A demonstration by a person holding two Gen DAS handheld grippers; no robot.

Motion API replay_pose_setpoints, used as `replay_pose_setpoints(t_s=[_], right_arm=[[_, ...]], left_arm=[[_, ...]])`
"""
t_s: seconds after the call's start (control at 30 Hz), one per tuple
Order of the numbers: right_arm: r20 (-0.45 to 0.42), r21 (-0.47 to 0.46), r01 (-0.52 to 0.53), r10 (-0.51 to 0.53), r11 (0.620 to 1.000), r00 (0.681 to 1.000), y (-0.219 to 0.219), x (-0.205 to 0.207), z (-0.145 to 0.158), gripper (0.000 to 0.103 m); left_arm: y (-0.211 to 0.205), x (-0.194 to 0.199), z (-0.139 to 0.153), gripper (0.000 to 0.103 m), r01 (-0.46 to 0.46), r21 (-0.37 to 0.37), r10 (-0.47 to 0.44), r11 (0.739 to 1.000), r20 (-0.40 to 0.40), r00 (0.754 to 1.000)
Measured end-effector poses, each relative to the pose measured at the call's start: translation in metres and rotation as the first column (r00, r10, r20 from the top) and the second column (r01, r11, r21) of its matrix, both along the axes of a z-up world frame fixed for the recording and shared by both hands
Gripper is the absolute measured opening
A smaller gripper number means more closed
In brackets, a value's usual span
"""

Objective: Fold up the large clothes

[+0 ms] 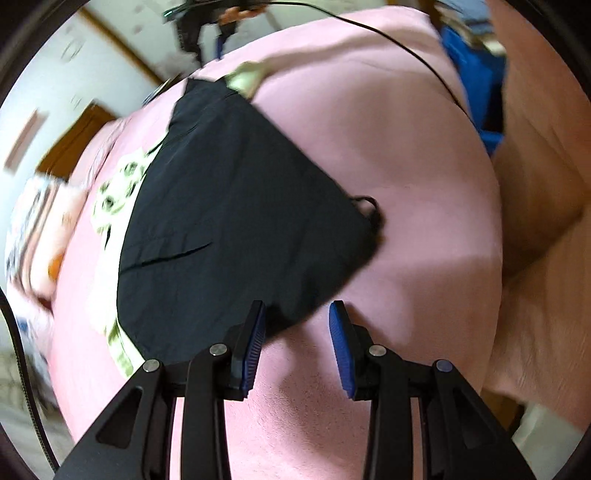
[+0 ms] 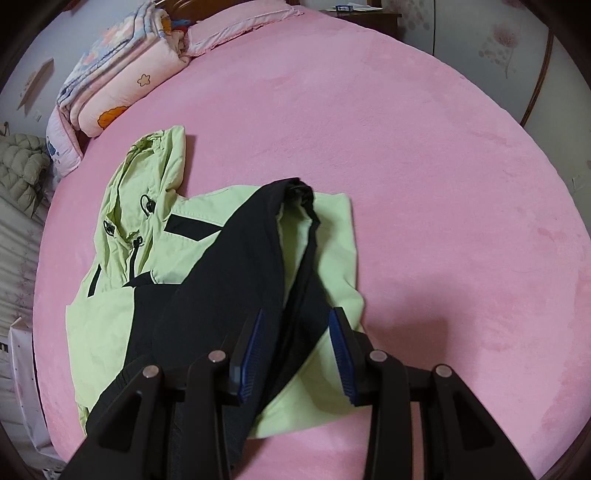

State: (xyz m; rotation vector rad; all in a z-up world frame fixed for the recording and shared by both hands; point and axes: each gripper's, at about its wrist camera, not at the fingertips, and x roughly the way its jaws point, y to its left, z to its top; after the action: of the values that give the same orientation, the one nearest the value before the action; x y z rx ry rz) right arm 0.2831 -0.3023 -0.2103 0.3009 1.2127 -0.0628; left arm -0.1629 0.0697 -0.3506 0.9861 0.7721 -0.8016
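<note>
The jacket (image 2: 207, 266), lime and black, lies on the pink bed (image 2: 443, 184), hood toward the pillows, 1 black sleeve folded across its front to narrow it. The right gripper (image 2: 297, 354) hovers over that sleeve, jaws part open, gripping nothing. The left gripper (image 1: 297, 347) stands part open and empty at the black hem, likely to start the next fold.

You are working in a home bedroom; the wide bed (image 2: 424, 155) under a pink plush cover (image 1: 388, 166) fills both views; a folded floral quilt (image 2: 122, 85) and a pink pillow (image 2: 236, 26) lie at its head; a dark wooden nightstand (image 2: 365, 16) stands beyond it; the wallpaper (image 2: 498, 40) carries a pale flower print; a quilted beige coat (image 2: 22, 166) lies beside the bed.
</note>
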Motion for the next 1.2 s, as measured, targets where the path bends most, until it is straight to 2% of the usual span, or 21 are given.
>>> replay_pose_setpoints(t_s=[0.1,0.17,0.27,0.3,0.37,0.4,0.47,0.53,0.57,0.63,0.7,0.77,0.87,0.9,0.93,0.97,1.03,1.07,1.13,1.17,1.2], right_arm=[[-0.004,0.009,0.026,-0.026,1.000,1.000,-0.007,-0.007,-0.002,0.037],[-0.007,0.012,0.035,-0.035,0.999,0.999,-0.010,-0.010,-0.004,0.037],[-0.013,0.012,0.041,-0.041,0.999,0.999,-0.011,-0.014,-0.007,0.037],[-0.014,0.012,0.042,-0.042,0.999,0.999,-0.012,-0.015,-0.007,0.037],[-0.017,0.012,0.044,-0.044,0.999,0.999,-0.012,-0.016,-0.008,0.037],[-0.017,0.013,0.045,-0.045,0.999,0.999,-0.012,-0.016,-0.007,0.037],[-0.012,0.011,0.042,-0.042,0.999,0.999,-0.013,-0.015,-0.006,0.037],[-0.002,0.011,0.039,-0.039,0.999,0.999,-0.013,-0.013,-0.004,0.037],[0.000,0.013,0.037,-0.037,0.999,0.999,-0.013,-0.012,-0.004,0.037],[0.003,0.017,0.034,-0.034,0.999,0.999,-0.013,-0.007,-0.004,0.037],[0.005,0.024,0.036,-0.037,0.999,0.999,-0.011,-0.001,-0.005,0.037],[0.010,0.034,0.037,-0.038,0.999,0.999,-0.009,0.006,-0.007,0.037],[0.013,0.043,0.024,-0.025,0.999,1.000,-0.002,0.019,-0.009,0.037],[0.014,0.044,0.016,-0.017,0.999,1.000,0.001,0.024,-0.011,0.037],[0.015,0.045,0.006,-0.006,0.999,1.000,0.005,0.029,-0.012,0.037],[0.015,0.045,-0.008,0.007,0.999,1.000,0.008,0.036,-0.015,0.037],[0.016,0.047,-0.031,0.030,0.998,0.999,0.014,0.045,-0.019,0.037],[0.019,0.052,-0.043,0.042,0.998,0.999,0.017,0.049,-0.020,0.037],[0.023,0.050,-0.063,0.062,0.997,0.998,0.023,0.059,-0.024,0.045],[0.024,0.045,-0.070,0.069,0.997,0.997,0.025,0.063,-0.025,0.045],[0.022,0.032,-0.078,0.077,0.996,0.997,0.028,0.068,-0.027,0.045]], left_arm=[[-0.006,-0.005,-0.006,0.036,0.045,0.018,-0.046,0.999,0.092,0.995],[-0.015,-0.001,-0.010,0.039,0.038,0.029,-0.043,0.999,0.200,0.979],[-0.025,0.010,-0.014,0.041,0.021,0.026,-0.028,0.999,0.276,0.961],[-0.027,0.015,-0.014,0.030,0.015,0.025,-0.021,1.000,0.267,0.963],[-0.031,0.034,-0.008,0.006,-0.043,0.004,0.042,0.999,0.189,0.981],[-0.032,0.047,-0.002,0.004,-0.096,-0.022,0.099,0.995,0.156,0.983],[-0.029,0.078,0.022,0.003,-0.243,-0.111,0.254,0.964,0.092,0.963],[-0.020,0.112,0.051,0.003,-0.391,-0.193,0.403,0.900,0.026,0.915],[-0.011,0.135,0.068,0.002,-0.482,-0.242,0.491,0.842,-0.023,0.871],[0.009,0.179,0.096,0.002,-0.632,-0.318,0.631,0.707,-0.121,0.767],[0.028,0.215,0.116,0.002,-0.710,-0.376,0.716,0.596,-0.152,0.681],[0.044,0.246,0.131,0.002,-0.744,-0.425,0.768,0.516,-0.157,0.622],[0.067,0.298,0.138,0.002,-0.787,-0.455,0.829,0.417,-0.164,0.534],[0.077,0.313,0.136,0.002,-0.808,-0.455,0.850,0.374,-0.182,0.495],[0.088,0.331,0.132,0.002,-0.834,-0.453,0.871,0.317,-0.210,0.445],[0.102,0.349,0.124,0.002,-0.862,-0.441,0.888,0.249,-0.252,0.385],[0.126,0.376,0.104,0.003,-0.904,-0.406,0.907,0.136,-0.317,0.279],[0.139,0.392,0.086,0.004,-0.929,-0.360,0.908,0.080,-0.359,0.218],[0.158,0.409,0.056,0.005,-0.959,-0.282,0.903,-0.007,-0.414,0.116],[0.166,0.418,0.040,0.005,-0.971,-0.236,0.897,-0.049,-0.439,0.061],[0.171,0.424,0.028,0.005,-0.975,-0.207,0.892,-0.078,-0.452,0.024]])
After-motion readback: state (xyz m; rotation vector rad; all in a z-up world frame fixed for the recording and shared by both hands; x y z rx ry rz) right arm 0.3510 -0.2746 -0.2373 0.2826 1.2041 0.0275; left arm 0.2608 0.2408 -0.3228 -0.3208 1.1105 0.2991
